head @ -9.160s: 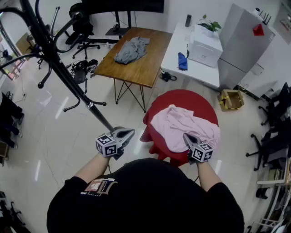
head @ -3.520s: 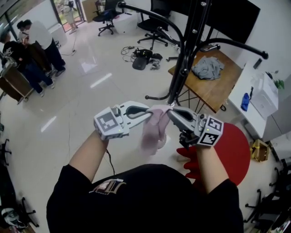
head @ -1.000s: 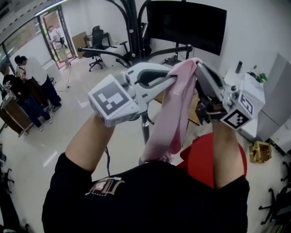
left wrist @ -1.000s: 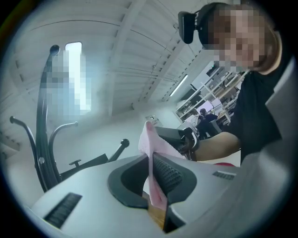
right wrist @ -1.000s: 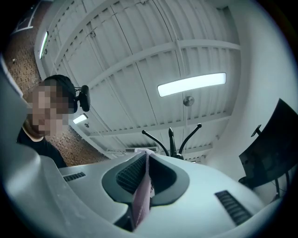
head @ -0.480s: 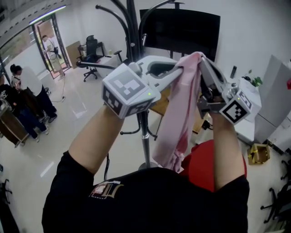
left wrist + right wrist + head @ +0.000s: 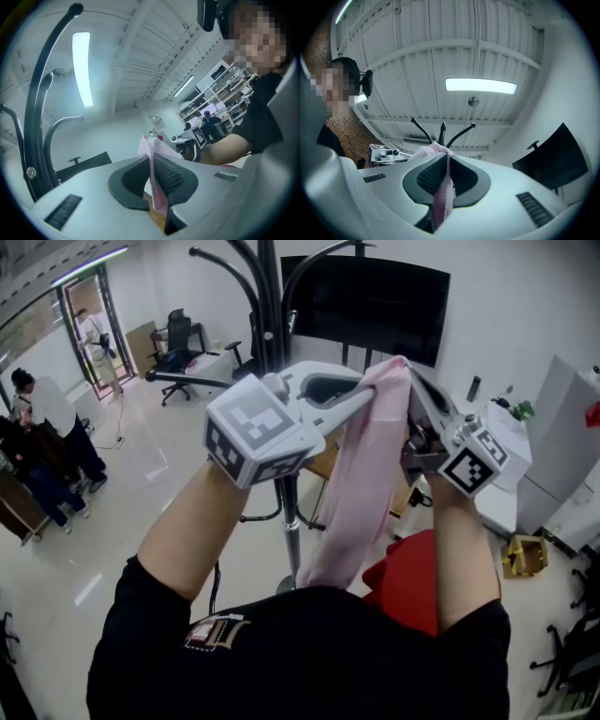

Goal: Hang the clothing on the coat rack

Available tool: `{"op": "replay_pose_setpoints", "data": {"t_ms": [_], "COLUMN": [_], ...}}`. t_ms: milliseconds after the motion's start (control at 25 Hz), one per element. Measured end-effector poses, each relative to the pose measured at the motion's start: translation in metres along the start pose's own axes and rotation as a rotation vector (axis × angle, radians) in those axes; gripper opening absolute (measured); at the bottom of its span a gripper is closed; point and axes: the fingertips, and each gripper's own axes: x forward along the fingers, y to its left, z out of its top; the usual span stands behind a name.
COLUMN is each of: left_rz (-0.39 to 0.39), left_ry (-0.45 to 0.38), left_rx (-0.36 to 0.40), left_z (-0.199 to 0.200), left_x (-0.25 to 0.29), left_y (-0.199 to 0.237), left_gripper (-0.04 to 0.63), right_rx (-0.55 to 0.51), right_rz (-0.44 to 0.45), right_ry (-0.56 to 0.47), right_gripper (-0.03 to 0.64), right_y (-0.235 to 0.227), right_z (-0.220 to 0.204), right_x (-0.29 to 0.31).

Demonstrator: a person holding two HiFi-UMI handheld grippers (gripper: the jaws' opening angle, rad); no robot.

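A pink garment hangs from both grippers, held up close in front of the black coat rack. My left gripper is shut on its top edge from the left, and my right gripper is shut on the same edge from the right. The cloth is pinched between the left pads in the left gripper view, with the rack's curved arms to the left. In the right gripper view the fabric is clamped between the pads, and the rack's hook tips rise just beyond them.
A red round seat stands low at the right. A wooden table sits behind the garment, a white desk and a grey cabinet to the right. People stand far left near office chairs. A dark monitor hangs behind the rack.
Both grippers rose with the pink garment from the red seat to head height beside the rack. Over the last second they shifted slightly closer to the rack, still pinching the cloth.
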Motion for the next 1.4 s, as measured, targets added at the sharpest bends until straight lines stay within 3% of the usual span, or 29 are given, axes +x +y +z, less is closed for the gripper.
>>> {"op": "replay_pose_setpoints", "data": {"t_ms": [200, 360, 520, 680, 880, 1120, 1400], "left_rz": [-0.005, -0.019, 0.025, 0.049, 0.046, 0.055, 0.073], "left_ry": [0.029, 0.042, 0.053, 0.039, -0.043, -0.042, -0.043], "left_rx": [-0.006, -0.062, -0.123, -0.263, -0.417, -0.408, -0.423], "left_z": [-0.010, -0.015, -0.015, -0.020, -0.023, -0.028, -0.029], "left_x": [-0.004, 0.002, 0.004, 0.004, 0.002, -0.003, -0.010], "left_y": [-0.002, -0.014, -0.011, -0.008, -0.011, -0.026, -0.026], "left_gripper": [0.021, 0.021, 0.021, 0.025, 0.030, 0.034, 0.035], "right_rx": [0.092, 0.163, 0.116, 0.082, 0.077, 0.120, 0.110], "right_rz": [0.043, 0.069, 0.059, 0.027, -0.001, -0.121, -0.173], "right_ry": [0.006, -0.014, -0.008, 0.011, 0.021, 0.024, 0.006], "right_gripper": [0.015, 0.017, 0.021, 0.023, 0.028, 0.040, 0.038], "right_y": [0.005, 0.009, 0.011, 0.014, 0.015, -0.001, 0.006], "right_z": [-0.021, -0.024, -0.022, -0.021, -0.023, -0.034, -0.031], "right_x": [0.001, -0.011, -0.012, -0.011, -0.016, -0.034, -0.039]}}
